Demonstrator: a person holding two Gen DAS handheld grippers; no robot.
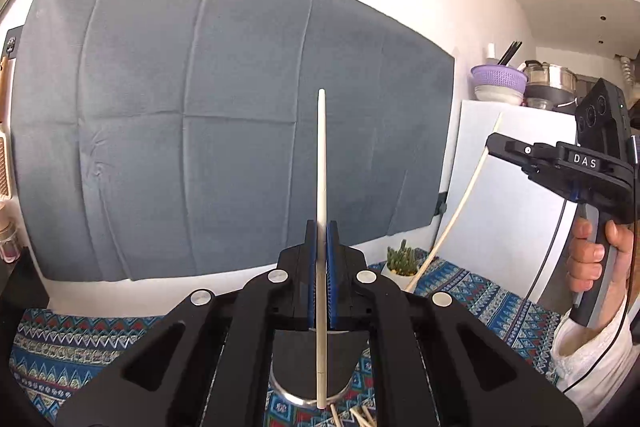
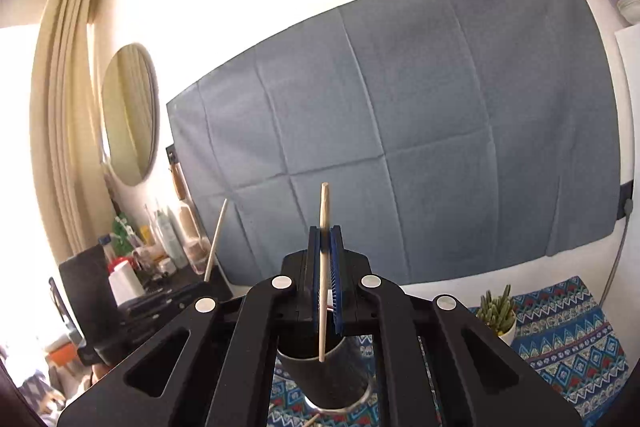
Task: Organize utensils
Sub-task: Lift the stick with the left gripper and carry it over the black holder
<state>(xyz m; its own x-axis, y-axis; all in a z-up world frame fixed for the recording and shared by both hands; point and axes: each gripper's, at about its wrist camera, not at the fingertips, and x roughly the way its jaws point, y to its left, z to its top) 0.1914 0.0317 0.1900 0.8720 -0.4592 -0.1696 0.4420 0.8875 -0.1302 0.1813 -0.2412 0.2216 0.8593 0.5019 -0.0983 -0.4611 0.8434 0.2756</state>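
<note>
The left gripper (image 1: 321, 267) has its blue pads (image 1: 331, 279) clamped together on a pale wooden chopstick (image 1: 321, 187), whose long axis runs straight from 6 to 12 o'clock, its slim rounded tip up against the grey cloth (image 1: 200, 107) on the wall and its thicker end hanging over the mouth of a dark metal cup (image 1: 312, 359) on the patterned tablecloth (image 1: 480, 291). More sticks (image 1: 362, 417) lie on that cloth at 5 o'clock of the cup. The right gripper (image 2: 325, 267) is likewise closed on a second chopstick (image 2: 323, 267), near upright, leaning slightly toward 1 o'clock, blunt end up, lower end inside the cup (image 2: 324, 375). A small potted cactus (image 2: 498, 311) stands at 3 o'clock of that cup.
</note>
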